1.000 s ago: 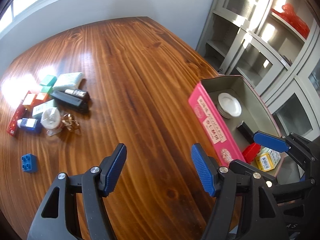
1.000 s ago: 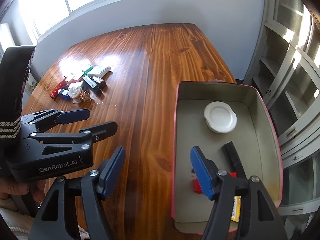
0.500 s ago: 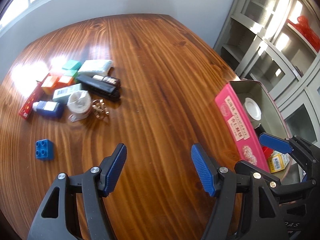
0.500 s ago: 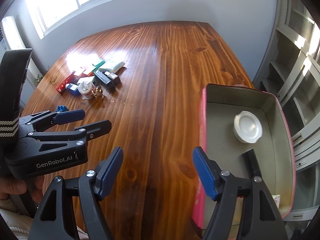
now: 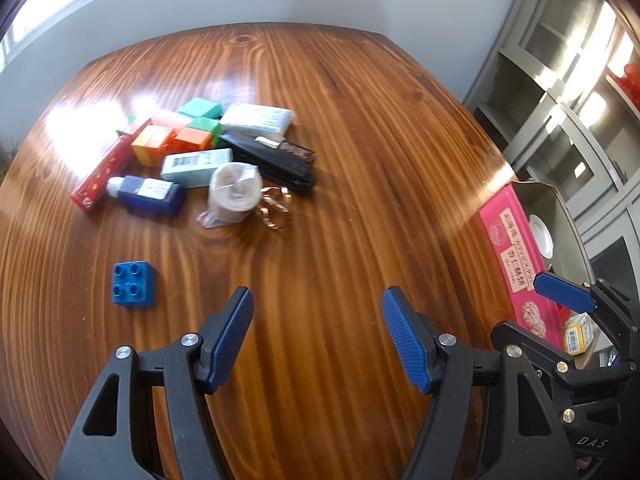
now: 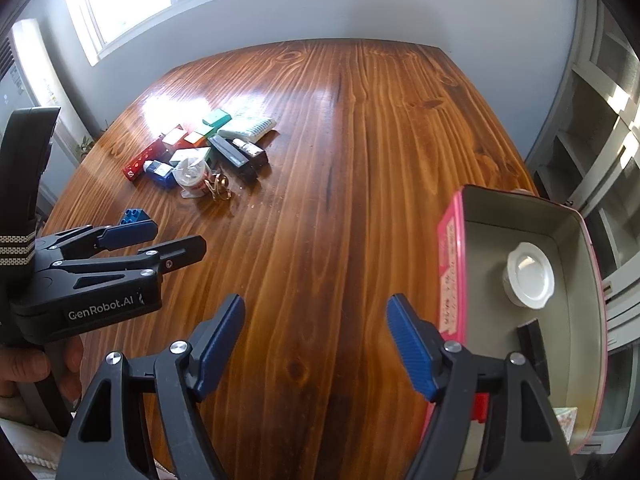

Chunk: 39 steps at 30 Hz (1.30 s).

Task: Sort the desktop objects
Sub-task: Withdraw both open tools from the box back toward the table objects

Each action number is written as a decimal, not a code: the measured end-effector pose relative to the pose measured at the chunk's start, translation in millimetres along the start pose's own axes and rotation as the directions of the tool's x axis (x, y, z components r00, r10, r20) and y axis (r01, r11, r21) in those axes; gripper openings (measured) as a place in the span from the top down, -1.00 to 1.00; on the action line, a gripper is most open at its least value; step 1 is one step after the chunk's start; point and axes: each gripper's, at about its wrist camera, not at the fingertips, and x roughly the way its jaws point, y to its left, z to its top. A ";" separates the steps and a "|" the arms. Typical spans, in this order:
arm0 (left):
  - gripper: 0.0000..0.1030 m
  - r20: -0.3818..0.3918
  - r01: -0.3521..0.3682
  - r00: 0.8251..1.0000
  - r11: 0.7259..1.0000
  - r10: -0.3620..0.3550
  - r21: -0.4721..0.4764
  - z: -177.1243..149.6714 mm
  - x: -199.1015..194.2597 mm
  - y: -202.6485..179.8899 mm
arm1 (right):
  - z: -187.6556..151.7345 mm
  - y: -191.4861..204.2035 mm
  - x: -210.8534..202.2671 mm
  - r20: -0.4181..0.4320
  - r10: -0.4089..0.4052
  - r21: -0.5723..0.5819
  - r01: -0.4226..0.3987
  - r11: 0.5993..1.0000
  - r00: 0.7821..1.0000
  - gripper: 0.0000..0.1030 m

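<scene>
Grippers both spread, empty: left gripper [image 5: 316,340], right gripper [image 6: 314,346] jaws just widened. Step: reaching for next item. Clutter pile [image 5: 208,156] near counter's far-left edge, blue brick [image 5: 133,284] nearest; tin [image 6: 576,280] at right edge. Next: descend, pinch brick.

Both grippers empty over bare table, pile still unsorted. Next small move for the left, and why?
Probably ease the left gripper forward and to its left, down onto the blue brick. Its jaws stand open with nothing between them, the brick lies apart from the pile and nearest to it, and the pink tin already holds the white lid, so sorting seems underway.
</scene>
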 end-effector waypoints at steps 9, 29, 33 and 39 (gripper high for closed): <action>-0.37 -0.019 -0.036 0.999 0.998 0.035 -0.041 -2.2 4.4 26.4 | 6.1 14.3 13.6 -0.022 0.030 -0.018 -0.030 0.999 0.999 -0.52; -0.37 -0.044 -0.142 0.990 0.971 0.136 -0.193 -17.6 -0.7 106.2 | 17.0 56.2 46.1 -0.081 0.092 -0.078 -0.099 0.992 0.992 -0.52; -0.37 -0.060 -0.164 0.986 0.965 0.154 -0.204 -18.2 4.2 117.1 | 18.0 58.6 52.8 -0.094 0.095 -0.073 -0.102 0.992 0.991 -0.52; -0.37 -0.062 -0.165 0.986 0.967 0.155 -0.196 -11.6 14.9 121.3 | 19.2 59.5 61.5 -0.110 0.093 -0.054 -0.100 0.994 0.990 -0.52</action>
